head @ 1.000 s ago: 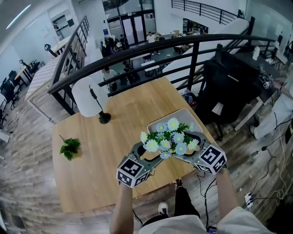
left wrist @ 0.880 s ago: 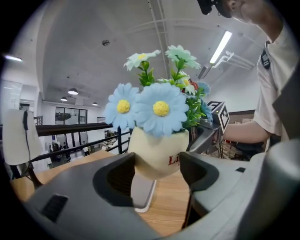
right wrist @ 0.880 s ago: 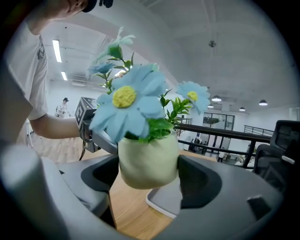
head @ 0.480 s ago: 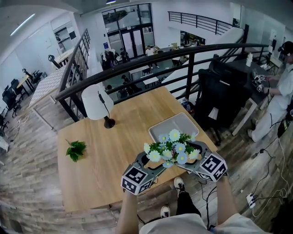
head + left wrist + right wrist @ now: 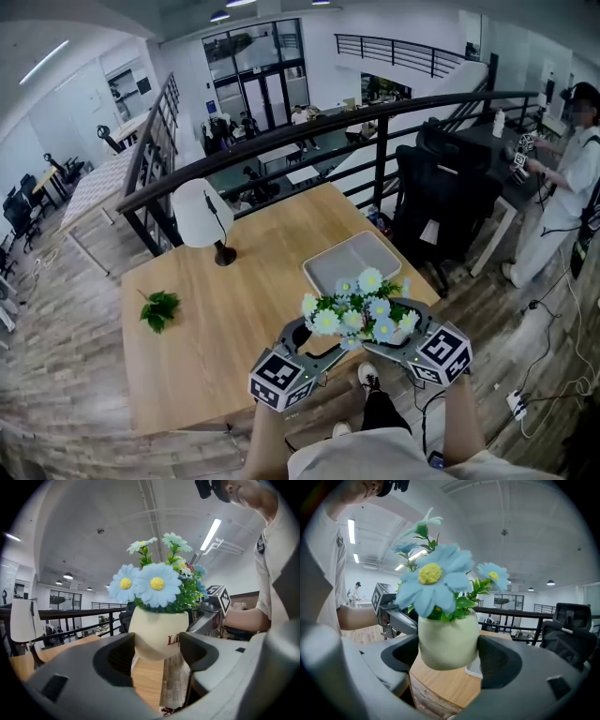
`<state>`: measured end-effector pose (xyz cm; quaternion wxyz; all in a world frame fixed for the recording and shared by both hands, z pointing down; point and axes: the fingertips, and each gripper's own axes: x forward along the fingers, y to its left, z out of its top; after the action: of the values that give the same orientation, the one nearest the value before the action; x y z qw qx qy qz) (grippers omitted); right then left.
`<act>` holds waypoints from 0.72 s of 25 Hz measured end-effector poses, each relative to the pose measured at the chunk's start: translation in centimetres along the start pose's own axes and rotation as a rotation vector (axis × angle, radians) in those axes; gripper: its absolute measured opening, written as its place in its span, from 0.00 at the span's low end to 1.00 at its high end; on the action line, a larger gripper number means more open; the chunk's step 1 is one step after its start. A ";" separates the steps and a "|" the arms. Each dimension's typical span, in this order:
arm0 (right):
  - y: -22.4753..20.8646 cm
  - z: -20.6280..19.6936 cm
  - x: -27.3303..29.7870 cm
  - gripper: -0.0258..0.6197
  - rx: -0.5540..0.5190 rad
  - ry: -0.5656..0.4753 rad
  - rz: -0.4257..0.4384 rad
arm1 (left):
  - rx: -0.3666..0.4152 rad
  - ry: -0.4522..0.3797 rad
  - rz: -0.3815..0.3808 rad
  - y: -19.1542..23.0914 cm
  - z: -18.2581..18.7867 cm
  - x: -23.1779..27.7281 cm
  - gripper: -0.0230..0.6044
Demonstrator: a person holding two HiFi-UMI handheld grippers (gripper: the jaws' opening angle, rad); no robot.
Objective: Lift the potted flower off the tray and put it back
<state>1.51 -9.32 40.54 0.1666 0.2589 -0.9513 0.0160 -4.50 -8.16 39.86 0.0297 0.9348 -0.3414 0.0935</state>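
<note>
1. Two grippers are sharing one load. The grey left gripper and the grey right gripper are each pressing their jaws against opposite sides of the potted flower of blue and white daisies in a rounded cream pot.
2. The potted flower is hanging upright in the air. Its base is clear of the light wooden table, close to the table's near right edge.
3. The pale grey rectangular tray is lying empty beside the table's right edge, just beyond the raised pot.
4. The lifting step is judged complete, and the return to the tray is the step in hand.
5. The next move is calling for both grippers to travel forward together. They should keep even pressure and hold the pot level until its base is hanging over the tray's middle.
6. The set-down is calling for a slow, even descent. The jaws should part only once the base is resting flat inside the rim.
</note>
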 end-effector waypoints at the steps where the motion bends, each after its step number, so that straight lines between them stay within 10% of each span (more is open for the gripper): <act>1: 0.3 0.0 -0.4 0.69 0.002 0.002 -0.007 | 0.013 -0.001 -0.003 -0.4 0.1 -0.2 0.56; 18: 1.8 1.0 -2.5 0.69 0.016 -0.026 -0.054 | 0.052 -0.108 -0.017 -2.5 1.6 -1.5 0.55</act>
<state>2.38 -6.66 38.85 0.1525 0.2860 -0.9459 0.0156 -3.80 -5.50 38.06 -0.0123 0.9417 -0.3322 0.0513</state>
